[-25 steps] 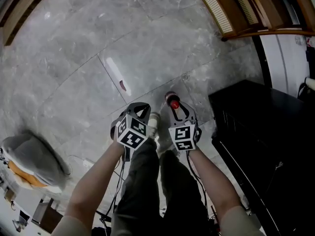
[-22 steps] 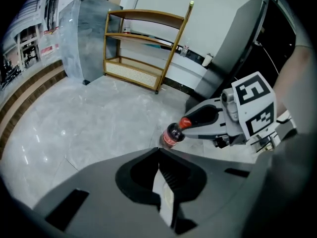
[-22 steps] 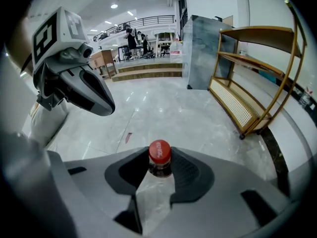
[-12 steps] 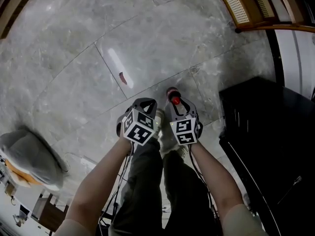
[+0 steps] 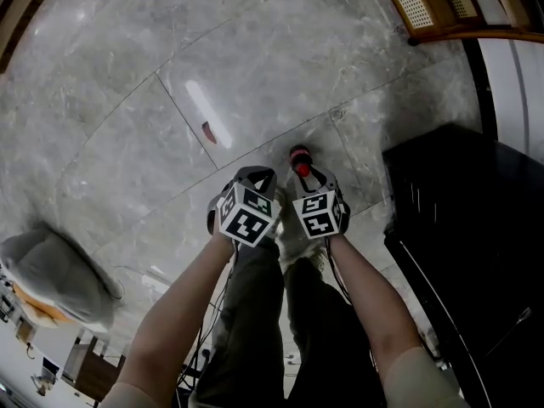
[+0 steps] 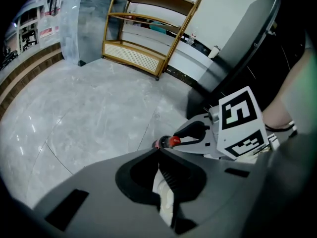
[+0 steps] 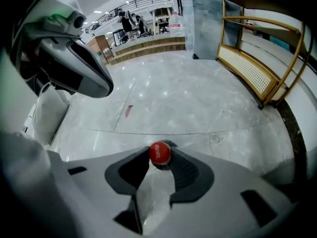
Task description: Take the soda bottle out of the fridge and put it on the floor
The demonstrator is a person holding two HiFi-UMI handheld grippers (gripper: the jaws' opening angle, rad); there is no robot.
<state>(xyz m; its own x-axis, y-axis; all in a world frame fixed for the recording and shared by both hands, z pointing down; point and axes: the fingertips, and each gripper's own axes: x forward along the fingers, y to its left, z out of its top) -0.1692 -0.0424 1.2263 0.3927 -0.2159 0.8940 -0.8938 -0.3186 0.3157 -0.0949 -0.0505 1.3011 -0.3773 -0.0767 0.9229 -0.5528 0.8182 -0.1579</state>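
The soda bottle shows mainly as its red cap [image 5: 299,155] [image 7: 159,152], with the dark neck just under it. My right gripper [image 5: 303,173] [image 7: 159,163] is shut on that neck and points steeply down at the grey marble floor [image 5: 255,58]. The bottle's body is hidden under the jaws. In the left gripper view the cap [image 6: 173,142] pokes out beside the right gripper's marker cube. My left gripper [image 5: 257,177] [image 6: 158,155] hangs close to the left of it, jaws together and holding nothing.
A black appliance [image 5: 463,228] stands close on the right. A wooden shelf unit [image 5: 433,7] [image 6: 148,38] is at the far right. A grey bag [image 5: 51,274] lies at the left. The person's legs and white shoes [image 5: 293,236] are right below the grippers. A small red mark [image 5: 207,129] is on the floor.
Both grippers have sunk toward the floor, side by side. The bottle has stayed in the right gripper's jaws.
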